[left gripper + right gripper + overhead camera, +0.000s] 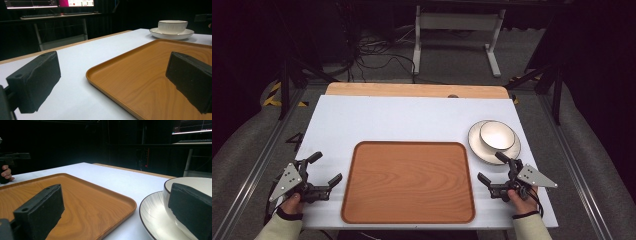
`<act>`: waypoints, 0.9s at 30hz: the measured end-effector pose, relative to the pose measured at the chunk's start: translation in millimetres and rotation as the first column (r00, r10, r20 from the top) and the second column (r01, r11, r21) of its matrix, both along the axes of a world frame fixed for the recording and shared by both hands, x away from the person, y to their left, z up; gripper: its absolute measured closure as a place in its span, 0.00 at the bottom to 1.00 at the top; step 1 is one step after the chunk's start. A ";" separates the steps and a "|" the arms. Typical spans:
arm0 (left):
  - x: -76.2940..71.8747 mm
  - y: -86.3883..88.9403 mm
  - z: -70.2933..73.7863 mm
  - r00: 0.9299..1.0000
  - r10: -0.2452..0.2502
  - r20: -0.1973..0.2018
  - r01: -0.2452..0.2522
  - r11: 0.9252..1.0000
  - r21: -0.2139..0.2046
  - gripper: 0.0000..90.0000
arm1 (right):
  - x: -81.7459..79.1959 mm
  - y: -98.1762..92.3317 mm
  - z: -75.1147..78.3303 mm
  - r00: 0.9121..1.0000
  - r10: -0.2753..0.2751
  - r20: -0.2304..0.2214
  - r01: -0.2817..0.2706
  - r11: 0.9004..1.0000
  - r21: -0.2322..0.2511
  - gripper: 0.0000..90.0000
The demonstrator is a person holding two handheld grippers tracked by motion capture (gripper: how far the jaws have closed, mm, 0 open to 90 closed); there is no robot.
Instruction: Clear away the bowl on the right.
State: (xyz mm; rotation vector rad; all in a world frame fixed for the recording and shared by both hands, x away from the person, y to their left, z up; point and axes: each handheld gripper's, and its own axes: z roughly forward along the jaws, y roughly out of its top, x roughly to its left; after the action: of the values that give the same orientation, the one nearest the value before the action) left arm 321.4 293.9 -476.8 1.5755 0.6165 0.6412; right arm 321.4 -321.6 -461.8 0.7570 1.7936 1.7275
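Note:
A wooden tray (408, 181) lies bare in the middle of the white table, its near corner also in the left gripper view (140, 75) and its right rim in the right gripper view (82, 202). A white bowl (497, 135) sits on a white plate (477, 145) at the right. My left gripper (326, 168) rests open just left of the tray, nothing between its jaws. My right gripper (493, 166) stands open between the tray's right edge and the plate, its far jaw close to the bowl (185, 187) and plate (155, 217).
The white mat (402, 120) covers a wooden tabletop (412, 90) whose bare strip runs along the far edge. Beyond it stand a white desk frame (457, 30) and floor cables (377, 55). Metal rails (257, 155) flank the table.

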 end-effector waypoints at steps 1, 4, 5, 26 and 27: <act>0.0 0.0 0.0 1.000 0.000 0.000 0.000 1.000 0.000 0.00 | 0.0 0.0 0.0 1.000 0.000 0.000 0.000 1.000 0.000 0.00; 0.0 0.0 0.0 1.000 0.000 0.001 0.000 1.000 0.000 0.00 | 0.5 -0.4 0.0 1.000 0.006 -0.005 -0.006 1.000 0.003 0.00; 0.0 0.0 0.0 1.000 0.000 0.000 0.000 1.000 0.000 0.00 | 0.5 -0.5 0.1 1.000 0.005 -0.006 -0.005 1.000 0.003 0.00; 0.1 0.1 0.0 1.000 -0.001 0.003 0.001 1.000 0.000 0.00 | 2.0 -0.6 0.7 1.000 -0.008 -0.023 0.008 1.000 0.004 0.04; 0.1 0.1 0.0 1.000 -0.001 0.003 0.001 1.000 0.000 0.00 | 2.2 -0.4 0.8 1.000 -0.014 -0.028 0.014 1.000 0.008 0.03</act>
State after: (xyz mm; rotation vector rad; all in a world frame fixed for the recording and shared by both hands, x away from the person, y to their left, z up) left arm 321.4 294.0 -476.8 1.5741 0.6138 0.6427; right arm 323.6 -322.0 -461.0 0.7987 1.7971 1.7241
